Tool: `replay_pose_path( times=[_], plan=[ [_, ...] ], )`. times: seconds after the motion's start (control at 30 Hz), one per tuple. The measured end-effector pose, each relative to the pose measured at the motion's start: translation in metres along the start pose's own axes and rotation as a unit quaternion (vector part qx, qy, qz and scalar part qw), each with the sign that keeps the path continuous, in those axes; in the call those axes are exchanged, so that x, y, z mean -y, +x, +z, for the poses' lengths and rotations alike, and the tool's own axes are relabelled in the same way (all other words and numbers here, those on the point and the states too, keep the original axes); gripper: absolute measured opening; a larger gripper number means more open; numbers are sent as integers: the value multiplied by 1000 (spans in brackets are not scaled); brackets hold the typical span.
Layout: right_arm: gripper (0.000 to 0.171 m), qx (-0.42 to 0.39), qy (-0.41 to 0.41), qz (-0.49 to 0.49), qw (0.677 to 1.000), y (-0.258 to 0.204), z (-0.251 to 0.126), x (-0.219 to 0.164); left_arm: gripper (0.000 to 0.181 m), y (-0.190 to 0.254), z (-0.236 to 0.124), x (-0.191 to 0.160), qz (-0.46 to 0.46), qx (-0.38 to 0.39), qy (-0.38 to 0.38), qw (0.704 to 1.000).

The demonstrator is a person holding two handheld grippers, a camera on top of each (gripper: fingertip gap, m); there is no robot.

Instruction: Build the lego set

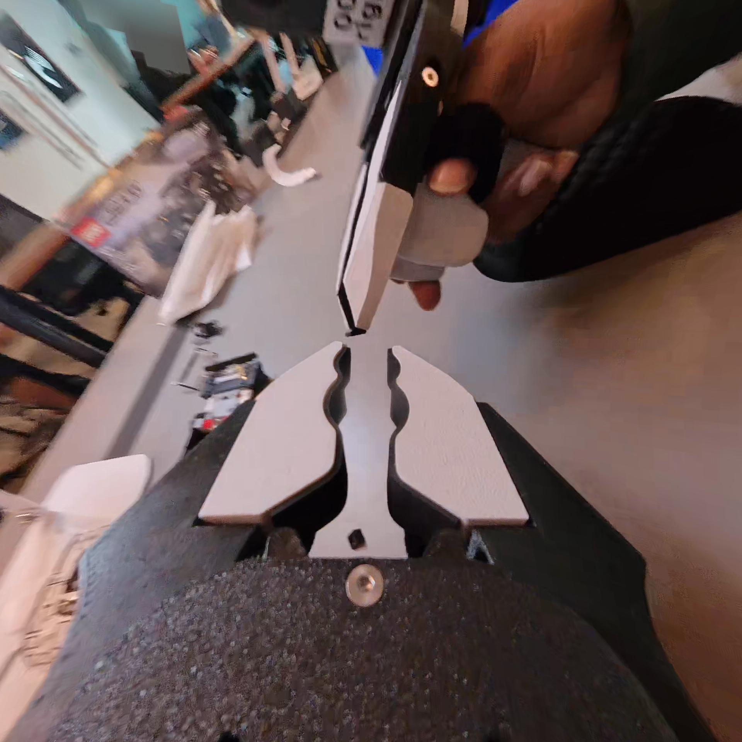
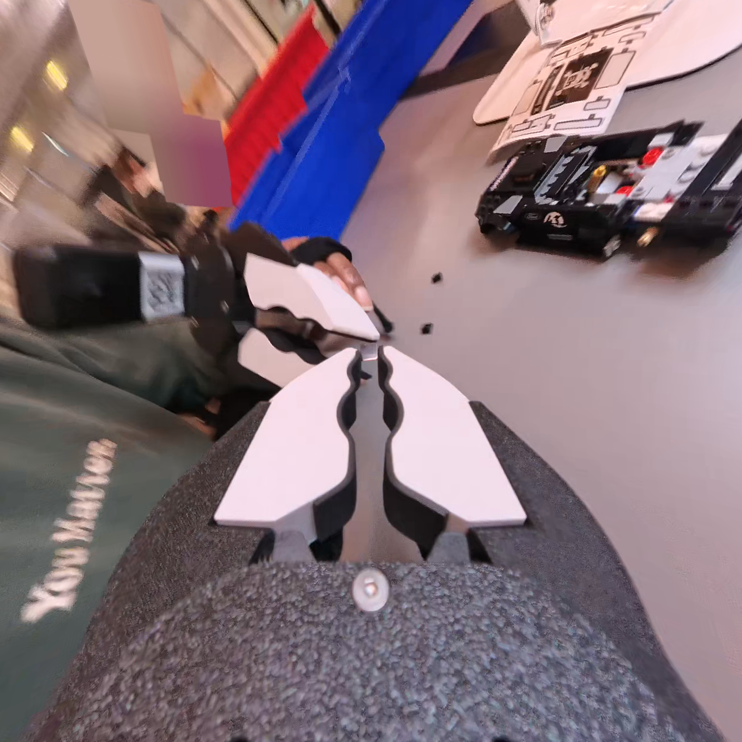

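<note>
Lego car (image 2: 602, 200), black and partly built with white, red and gold bricks showing inside its open top, is sitting on the matte grey tabletop (image 2: 562, 401). Beyond the car, a printed white paper sheet (image 2: 562, 80) is lying with one edge just beside it.

Well to the near side of the car, the two tools are meeting tip to tip. The left gripper (image 1: 367, 349), with white fingers on a black speckled body, is pointing along the table with its jaws released; bare tabletop is showing through the gap. The right gripper (image 2: 369, 353) is reaching towards it with its fingers drawn close together, leaving only a narrow slit. Something small and pale is showing at that slit, but I cannot tell whether the jaws are grasping it.

The left wrist view is showing the right hand (image 1: 542, 100), in a black fingerless glove, wrapping around the right tool's handle and angling it steeply down. It is also showing a tiny black brick (image 1: 356, 538) on the table behind the left fingertips, and a blurred cardboard Lego box (image 1: 132, 225).

The right wrist view is showing the left hand (image 2: 341, 269) in a dark green sleeve, two loose black bricks (image 2: 427, 328) between the car and the tips, and blue and red plastic bins (image 2: 321, 140).
</note>
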State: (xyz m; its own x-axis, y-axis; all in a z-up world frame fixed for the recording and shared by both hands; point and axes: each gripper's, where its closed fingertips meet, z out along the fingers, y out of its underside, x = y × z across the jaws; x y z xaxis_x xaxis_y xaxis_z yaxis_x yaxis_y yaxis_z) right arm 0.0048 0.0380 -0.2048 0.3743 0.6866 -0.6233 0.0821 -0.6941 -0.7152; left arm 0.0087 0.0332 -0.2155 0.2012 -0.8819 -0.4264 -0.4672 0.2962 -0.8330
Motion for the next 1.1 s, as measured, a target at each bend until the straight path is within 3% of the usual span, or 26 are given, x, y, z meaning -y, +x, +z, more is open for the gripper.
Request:
replay_pose_path(
  times=[0.13,0.53,0.6,0.67,0.77,0.83,0.93,1.03,1.1],
  plan=[
    [8,48,57,103,992,-12,-4,10,19,-10,-7,17,37,64,28,997],
    [8,84,71,148,983,-28,-2,9,9,-9,-16,28,79,84,47,992],
    [8,86,68,120,987,-30,-2,9,8,-8,-18,28,64,71,53,994],
    [28,103,56,49,992,-39,-4,8,8,-8,-19,29,18,40,65,997],
    [26,67,52,-136,987,-45,-11,7,8,-5,-23,29,-99,-51,94,989],
    [22,27,41,-253,966,-46,-15,6,8,1,-27,30,-202,-142,116,962],
    [19,-4,13,-392,920,-51,-17,2,8,12,-36,39,-327,-269,148,894],
    [14,2,-11,-500,866,-63,-16,-7,8,21,-47,50,-391,-359,175,829],
    [12,13,-17,-532,846,-72,-15,-9,8,26,-52,54,-415,-401,181,796]
  ],
)
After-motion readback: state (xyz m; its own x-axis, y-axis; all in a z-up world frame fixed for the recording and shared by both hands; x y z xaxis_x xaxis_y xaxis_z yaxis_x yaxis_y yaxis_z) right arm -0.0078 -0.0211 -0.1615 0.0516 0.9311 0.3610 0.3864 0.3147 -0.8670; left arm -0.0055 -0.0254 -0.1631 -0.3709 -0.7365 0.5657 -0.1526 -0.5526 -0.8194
